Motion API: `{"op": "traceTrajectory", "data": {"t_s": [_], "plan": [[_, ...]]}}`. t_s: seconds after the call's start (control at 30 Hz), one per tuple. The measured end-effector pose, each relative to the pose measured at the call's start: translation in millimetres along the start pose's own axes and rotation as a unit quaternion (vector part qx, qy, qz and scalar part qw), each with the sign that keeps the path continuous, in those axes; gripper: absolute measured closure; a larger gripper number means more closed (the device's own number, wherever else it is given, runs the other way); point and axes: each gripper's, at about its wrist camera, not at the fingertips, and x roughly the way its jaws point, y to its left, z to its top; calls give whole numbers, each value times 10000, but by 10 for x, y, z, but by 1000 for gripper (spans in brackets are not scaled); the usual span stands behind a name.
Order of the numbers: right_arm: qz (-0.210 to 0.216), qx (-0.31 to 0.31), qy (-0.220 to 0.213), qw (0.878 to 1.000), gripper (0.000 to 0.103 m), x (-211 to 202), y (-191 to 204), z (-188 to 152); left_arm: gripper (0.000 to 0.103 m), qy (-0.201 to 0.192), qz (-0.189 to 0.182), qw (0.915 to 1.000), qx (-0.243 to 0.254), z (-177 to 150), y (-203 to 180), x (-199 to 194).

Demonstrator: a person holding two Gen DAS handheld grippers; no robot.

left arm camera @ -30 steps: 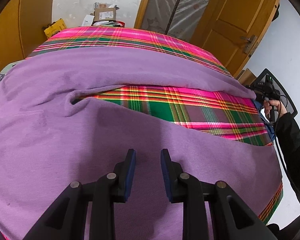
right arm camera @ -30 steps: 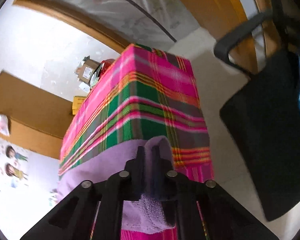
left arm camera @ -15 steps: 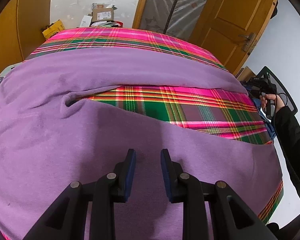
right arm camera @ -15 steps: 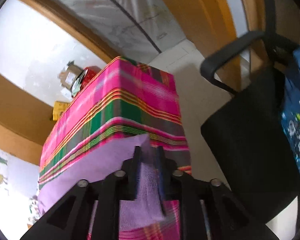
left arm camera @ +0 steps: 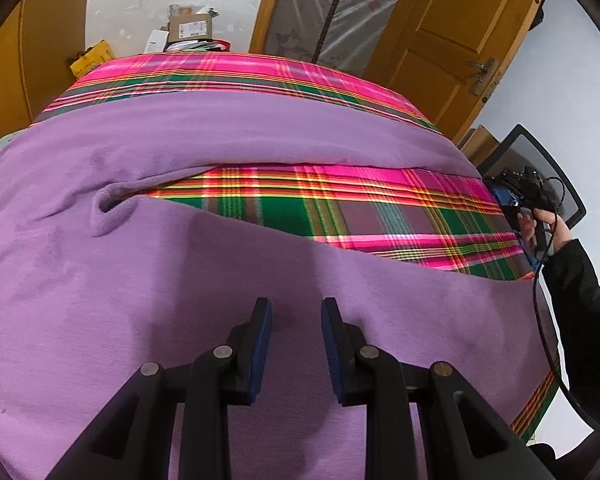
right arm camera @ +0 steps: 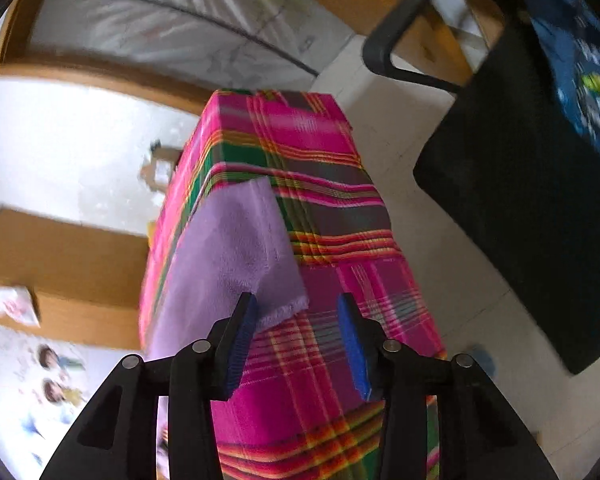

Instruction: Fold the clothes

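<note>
The right tongs have just spread, dropping the purple fleece garment's cuff at the plaid-covered tabletop's right edge; left tongs hover spread above it.

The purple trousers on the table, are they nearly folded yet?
Not nearly. Done: the purple garment lies spread on the plaid tablecloth, its two legs still apart. In hand: nothing; the right gripper is open beside a leg end, the left gripper hovers open. Left: every fold.
</note>
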Motion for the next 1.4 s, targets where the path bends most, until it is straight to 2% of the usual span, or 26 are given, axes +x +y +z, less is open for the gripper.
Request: {"op": "traceTrajectory", "data": {"t_s": [0.23,0.3,0.33,0.5,0.6,0.73,0.83,0.9,0.93,0.97,1.07,1.17,1.4], "plan": [[472,212,-167,9985,58,57,52,15,77,-81,18,9999,-68,-5,11,-55],[483,178,-253,9984,76,55,89,13,77,-50,33,10000,-77,-4,18,-46],[432,89,-358,9984,93,22,127,7,77,-50,29,10000,-70,-1,18,-49],[351,-417,-803,9953,95,-344,448,9,77,-81,22,10000,-45,3,1,-62],[46,-784,-973,9922,95,-523,626,38,77,-72,9,10000,-60,-5,1,-52],[-691,-727,-895,9909,95,-517,469,126,77,-80,-24,10000,-51,-13,-10,-57],[-1207,-747,-956,9852,89,-536,373,104,77,-106,-34,9999,-49,-15,-10,-72],[-1060,-873,-1008,9854,75,-553,410,81,77,-93,-35,9999,-64,-8,-1,-62],[-938,-948,-1032,9857,58,-561,438,69,77,-76,-34,9999,-60,-5,-2,-53],[-861,-1068,-981,9857,54,-533,492,65,77,-67,-37,10000,-53,-3,-10,-45],[-743,-1475,-657,9841,53,-328,687,71,77,-65,-66,10000,-23,-3,-47,-34],[-805,-1851,-344,9788,52,-66,913,105,77,-64,-58,10000,-2,-2,-70,-30],[-1285,-2486,215,9598,52,551,1173,250,77,-43,22,10000,-68,7,-8,-24]]}}
